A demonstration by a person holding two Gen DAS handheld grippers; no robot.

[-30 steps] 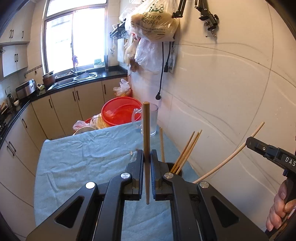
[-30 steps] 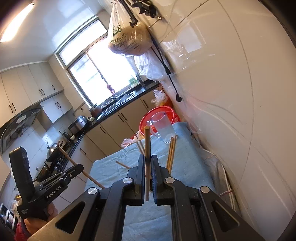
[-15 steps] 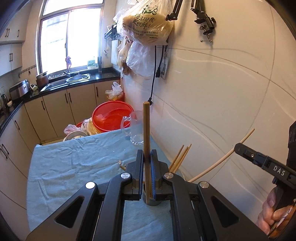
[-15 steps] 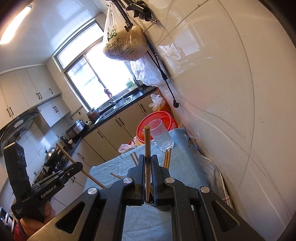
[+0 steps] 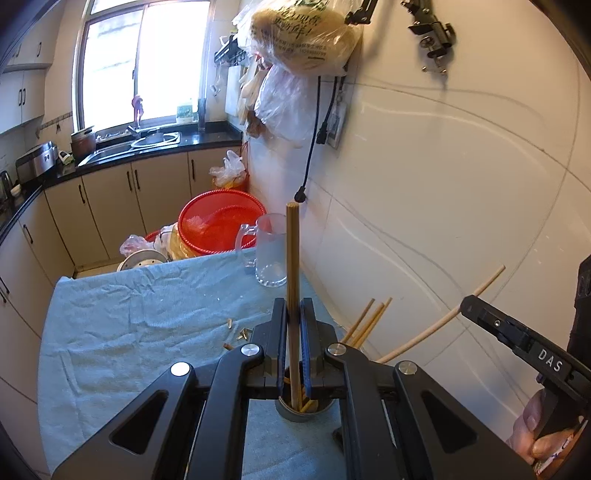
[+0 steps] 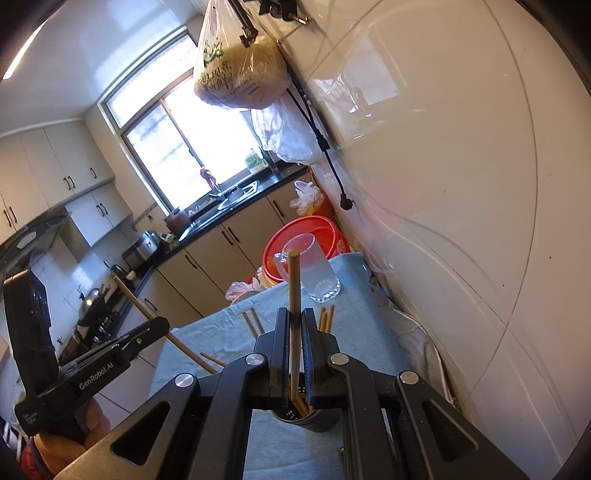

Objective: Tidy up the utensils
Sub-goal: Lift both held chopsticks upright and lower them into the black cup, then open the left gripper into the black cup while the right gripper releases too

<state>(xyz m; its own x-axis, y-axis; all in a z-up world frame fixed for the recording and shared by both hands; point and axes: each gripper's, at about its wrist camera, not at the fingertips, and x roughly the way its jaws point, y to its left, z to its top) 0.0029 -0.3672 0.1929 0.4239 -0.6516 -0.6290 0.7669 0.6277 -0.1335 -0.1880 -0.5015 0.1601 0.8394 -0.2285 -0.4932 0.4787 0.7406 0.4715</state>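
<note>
My left gripper (image 5: pixel 292 325) is shut on an upright wooden chopstick (image 5: pixel 291 266), whose lower end sits inside a dark round holder (image 5: pixel 303 409) on the blue cloth. Several chopsticks (image 5: pixel 369 323) lean in that holder. My right gripper (image 6: pixel 294 332) is shut on a second chopstick (image 6: pixel 294 280), whose tip is over the same holder (image 6: pixel 310 419). The right gripper also shows at the right of the left wrist view (image 5: pixel 517 341), with its pale chopstick (image 5: pixel 443 323) slanting up. The left gripper shows at the left of the right wrist view (image 6: pixel 122 343).
A glass mug (image 5: pixel 269 251) stands at the table's far end by the tiled wall. Red basins (image 5: pixel 221 225) sit behind it. Small wood bits (image 5: pixel 240 332) lie on the blue cloth (image 5: pixel 129 321). Plastic bags (image 5: pixel 299 33) hang on the wall above.
Both grippers have moved in over the holder. Each chopstick's lower end has come down to or into the holder's mouth. Both stay shut.
</note>
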